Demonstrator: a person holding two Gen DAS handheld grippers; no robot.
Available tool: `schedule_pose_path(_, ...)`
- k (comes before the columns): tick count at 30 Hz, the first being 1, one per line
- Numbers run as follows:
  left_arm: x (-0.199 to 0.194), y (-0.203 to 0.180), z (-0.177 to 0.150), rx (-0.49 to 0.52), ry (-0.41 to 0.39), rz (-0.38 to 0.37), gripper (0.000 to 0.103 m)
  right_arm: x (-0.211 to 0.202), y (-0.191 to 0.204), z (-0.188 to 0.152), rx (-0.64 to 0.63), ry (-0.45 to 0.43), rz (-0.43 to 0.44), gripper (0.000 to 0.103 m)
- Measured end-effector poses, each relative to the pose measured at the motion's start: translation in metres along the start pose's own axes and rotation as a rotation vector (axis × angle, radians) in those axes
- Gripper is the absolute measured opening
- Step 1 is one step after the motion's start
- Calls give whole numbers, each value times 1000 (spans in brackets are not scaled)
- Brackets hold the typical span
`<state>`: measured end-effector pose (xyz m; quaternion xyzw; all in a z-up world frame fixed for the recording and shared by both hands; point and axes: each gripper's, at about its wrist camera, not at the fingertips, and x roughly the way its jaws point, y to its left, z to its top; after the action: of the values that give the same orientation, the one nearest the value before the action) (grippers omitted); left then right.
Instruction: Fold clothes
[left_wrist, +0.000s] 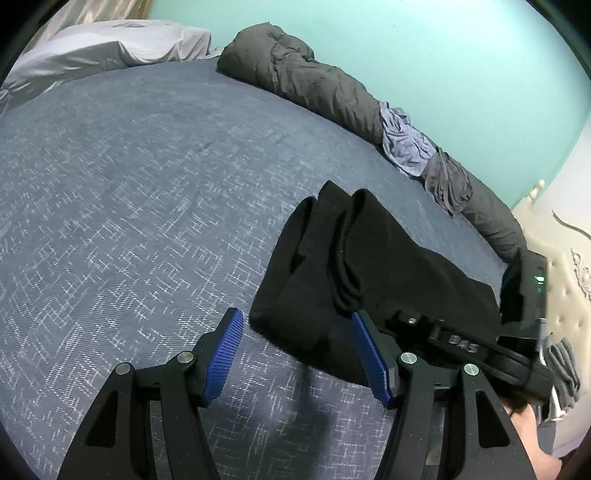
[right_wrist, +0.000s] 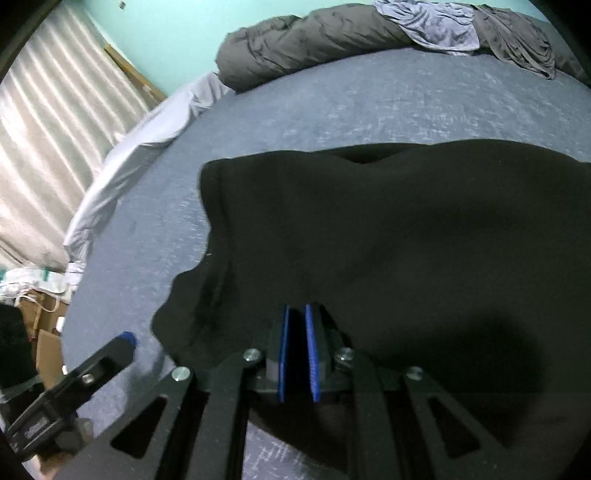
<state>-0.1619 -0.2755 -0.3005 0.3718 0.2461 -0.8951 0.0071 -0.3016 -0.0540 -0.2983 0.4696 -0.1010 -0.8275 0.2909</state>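
A black garment (left_wrist: 369, 258) lies folded in layers on the blue-grey bed cover (left_wrist: 129, 184). In the right wrist view it (right_wrist: 406, 221) fills the middle and right. My right gripper (right_wrist: 297, 310) is shut on its near edge, with black cloth pinched between the blue pads (right_wrist: 283, 350). The right gripper's body (left_wrist: 461, 347) shows in the left wrist view, lying over the garment's right part. My left gripper (left_wrist: 295, 317) stands open just above the garment's near left corner, nothing between its pads (left_wrist: 225, 354). One of its fingers (right_wrist: 127, 338) shows at the lower left of the right wrist view.
A rolled grey duvet (left_wrist: 314, 85) runs along the teal wall, with a light blue cloth (left_wrist: 402, 144) and a grey cloth (left_wrist: 447, 184) on it. A white pillow (left_wrist: 110, 48) lies far left. A cream headboard (left_wrist: 565, 295) is right; curtain (right_wrist: 44, 129) and cardboard boxes (right_wrist: 44, 332) stand beside the bed.
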Motion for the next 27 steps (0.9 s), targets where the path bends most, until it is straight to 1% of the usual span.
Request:
schedule_pose_path(2, 2, -3, 0, 1, 5, -7, 65, -16, -5, 2, 1, -34, 8, 10)
schedule_pose_path(5, 3, -7, -2, 11, 6, -10, 65, -56, -28, 5, 0, -135, -60, 10)
schedule_pose_path(6, 3, -8, -2, 15, 6, -11, 65, -69, -40, 6, 19, -167, -89, 10)
schedule_pose_path(7, 3, -10, -2, 18, 6, -11, 65, -75, -52, 6, 45, -178, -109, 10)
schedule_pose_path(8, 2, -11, -3, 20, 6, -11, 65, -79, -62, 5, 71, -182, -126, 10)
schedule_pose_path(10, 2, -12, -3, 22, 6, -11, 65, -68, -75, 1, 96, -132, -139, 10)
schedule_pose_path(13, 3, -13, -3, 19, 9, -11, 65, -45, -76, -15, 89, -76, -132, 11)
schedule_pose_path(14, 4, -13, -2, 18, 11, -11, 65, -39, -75, -22, 85, -64, -126, 13)
schedule_pose_path(17, 7, -14, 1, 13, 10, -6, 65, -34, -73, -27, 74, -79, -129, 13)
schedule_pose_path(19, 9, -15, 4, 8, 4, -9, 65, -32, -75, -24, 75, -67, -113, 13)
schedule_pose_path(22, 13, -17, 9, 4, -5, -12, 65, -42, -75, -14, 63, -63, -86, 13)
schedule_pose_path(25, 21, -19, 12, 3, -4, -22, 65, -63, -74, -6, 26, -128, -116, 13)
schedule_pose_path(27, 27, -19, 14, -2, 10, -45, 65, -75, -77, 1, 30, -159, -115, 14)
